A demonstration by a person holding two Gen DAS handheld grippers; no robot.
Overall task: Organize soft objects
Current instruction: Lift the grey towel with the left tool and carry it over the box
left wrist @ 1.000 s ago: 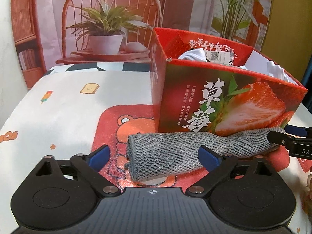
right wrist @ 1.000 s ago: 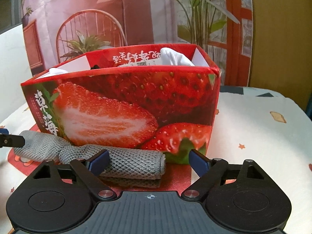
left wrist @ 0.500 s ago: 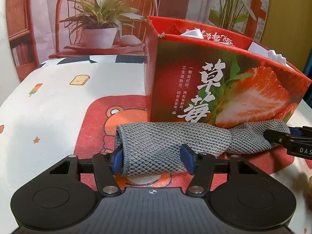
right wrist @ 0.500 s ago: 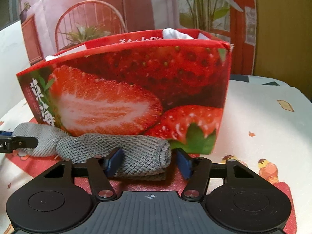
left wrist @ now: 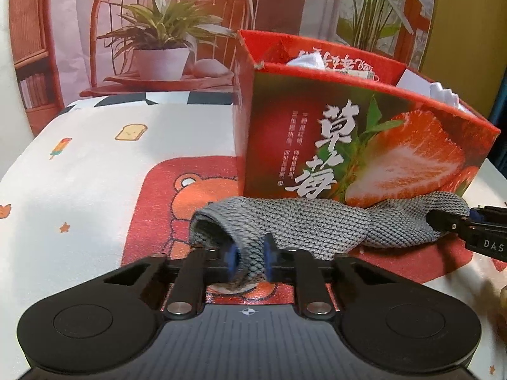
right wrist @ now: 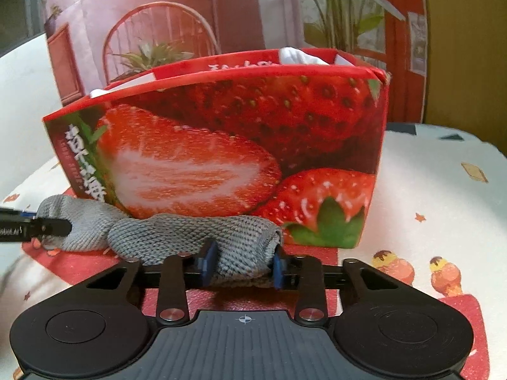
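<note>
Starting at the bottom of the left wrist view, the left gripper (left wrist: 248, 256) is seen clamped tight on one end of the grey knitted cloth (left wrist: 317, 224), its blue pads pinching a narrow fold of the weave with almost no gap left. In the right wrist view, the right gripper (right wrist: 242, 266) is found low in the frame at the other end of the same cloth (right wrist: 190, 234); its jaws are closing, the cloth's bunched end is caught between the pads and pressed from both sides, at a wider spread than on the left.

The cloth is laid in a long twisted roll across the middle of both frames, on the red bear patch of the printed surface (left wrist: 95, 174), close along the foot of the strawberry box (left wrist: 364, 145); whether it touches the box cannot be told. At the right edge of the left wrist view the black tip of the right gripper is seen against the cloth's far end; at the left edge of the right wrist view the left gripper's tip is seen the same way.

Further back, the box stands upright and open-topped, with white items (left wrist: 305, 61) and a printed label showing above its rim. Beyond it, in the upper part of both frames, a printed backdrop (left wrist: 164, 31) of a wicker chair and potted plants is hung.
</note>
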